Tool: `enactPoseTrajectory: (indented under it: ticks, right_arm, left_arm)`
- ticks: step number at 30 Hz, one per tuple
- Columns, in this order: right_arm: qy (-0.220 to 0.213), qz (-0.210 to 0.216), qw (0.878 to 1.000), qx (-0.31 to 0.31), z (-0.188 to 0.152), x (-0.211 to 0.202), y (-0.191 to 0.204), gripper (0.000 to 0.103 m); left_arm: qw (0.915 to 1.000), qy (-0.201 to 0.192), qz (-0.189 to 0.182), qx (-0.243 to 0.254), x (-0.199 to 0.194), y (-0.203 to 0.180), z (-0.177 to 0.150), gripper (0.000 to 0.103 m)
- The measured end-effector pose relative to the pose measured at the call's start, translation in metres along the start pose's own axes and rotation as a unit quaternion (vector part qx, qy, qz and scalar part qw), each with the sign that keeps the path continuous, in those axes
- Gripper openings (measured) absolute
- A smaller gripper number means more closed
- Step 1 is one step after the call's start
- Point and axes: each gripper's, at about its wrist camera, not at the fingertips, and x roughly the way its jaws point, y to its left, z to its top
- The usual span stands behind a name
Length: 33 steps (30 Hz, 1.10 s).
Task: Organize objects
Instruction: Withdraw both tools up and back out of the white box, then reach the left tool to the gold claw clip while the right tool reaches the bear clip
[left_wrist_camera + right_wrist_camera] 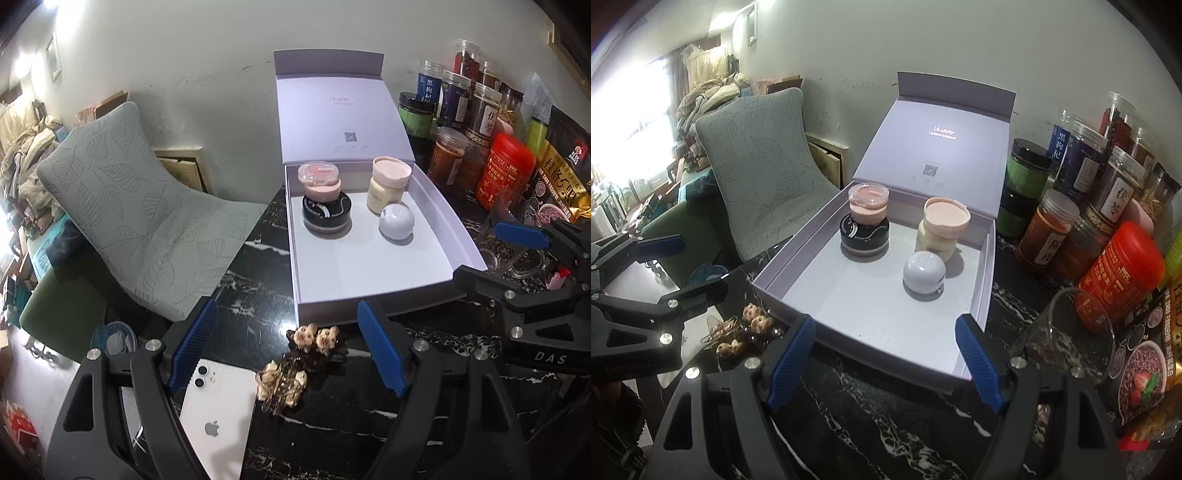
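In the left wrist view, a white phone [218, 417] lies at lower left, and two hair clips [295, 363] sit at lower centre between the spread, empty jaws of the left gripper [286, 349]. The open box [373, 306] fills the centre, holding a black jar [327, 216], a cream jar [388, 188] and a white ball [397, 222]. The right gripper [886, 360] is released too, holding nothing. A glass [1067, 336] stands just right of it; a careless sideways sweep could topple the glass, and the small, wiry clips may slip from the pads.
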Motion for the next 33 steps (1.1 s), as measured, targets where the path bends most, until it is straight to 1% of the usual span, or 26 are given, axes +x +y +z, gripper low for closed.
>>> enactPoseTrajectory:
  ticks: [11,33]
  right_arm:
    - [0.013,0.007,1.000,-0.015,-0.012,0.000,0.015,0.080]
    - [0.035,0.045,0.996,-0.068,-0.018,0.016,0.063,0.080]
  left_arm:
    - [0.9998,0.019,-0.004,-0.009,0.005,0.006,-0.018,0.078]
    - [0.9985,0.041,0.018,-0.032,0.006,0.037,-0.051,0.078]
